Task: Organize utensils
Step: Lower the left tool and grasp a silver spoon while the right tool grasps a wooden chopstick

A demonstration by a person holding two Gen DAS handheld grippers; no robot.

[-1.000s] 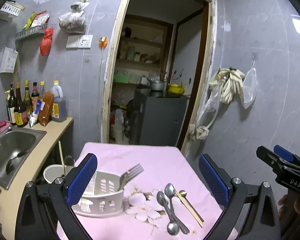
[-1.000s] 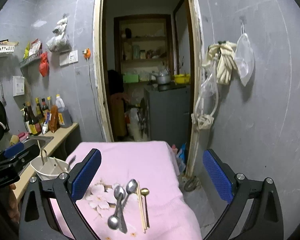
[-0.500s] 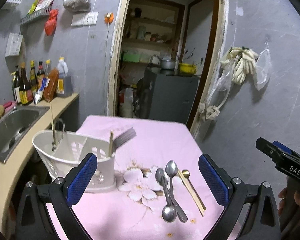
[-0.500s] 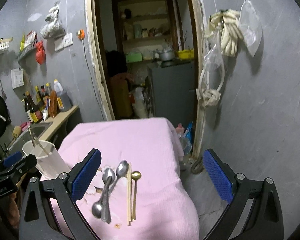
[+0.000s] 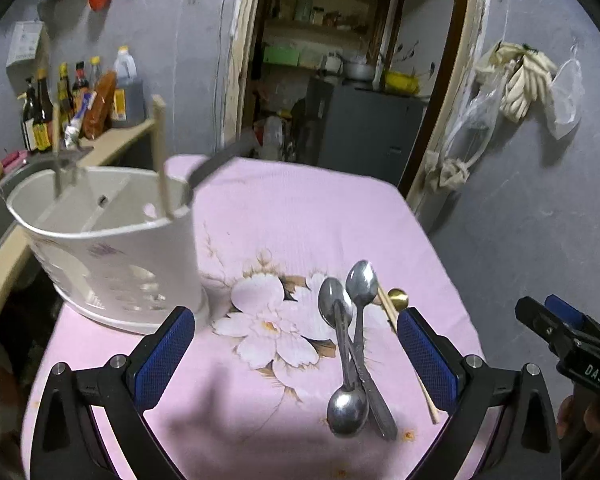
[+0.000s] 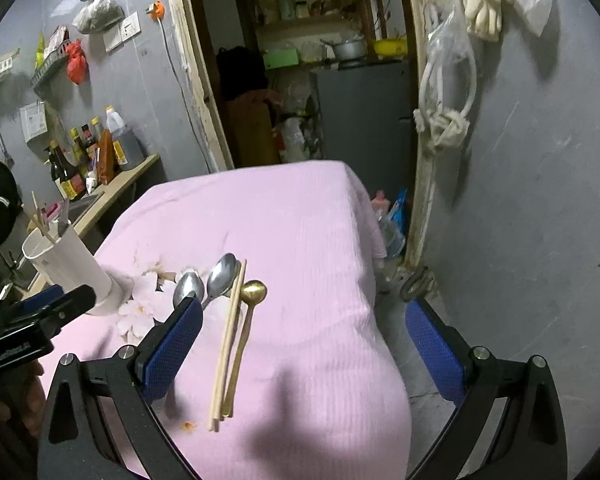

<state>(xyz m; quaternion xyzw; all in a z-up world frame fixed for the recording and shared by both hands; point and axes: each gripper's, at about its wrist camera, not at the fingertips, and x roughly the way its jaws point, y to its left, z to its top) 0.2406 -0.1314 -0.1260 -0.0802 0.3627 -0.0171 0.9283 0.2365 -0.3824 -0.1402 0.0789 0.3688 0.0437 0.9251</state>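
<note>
Left gripper (image 5: pixel 296 344): my jaws stand wide apart, holding nothing, over the near edge of the table.
Right gripper (image 6: pixel 304 340): also spread wide and empty, above the chopsticks (image 6: pixel 228 340).
Change: both views sit lower and closer to the cloth than a second ago; the white utensil holder (image 5: pixel 112 248) now looms large (blurred).
Surface: pink floral tablecloth (image 5: pixel 292 208); holder at its left edge, two steel spoons (image 5: pixel 348 344) crossed beside chopsticks and a gold spoon (image 6: pixel 252 296) toward the right edge.
Room: grey walls, open doorway (image 5: pixel 352 60), bottles (image 5: pixel 72 104) by a sink.
</note>
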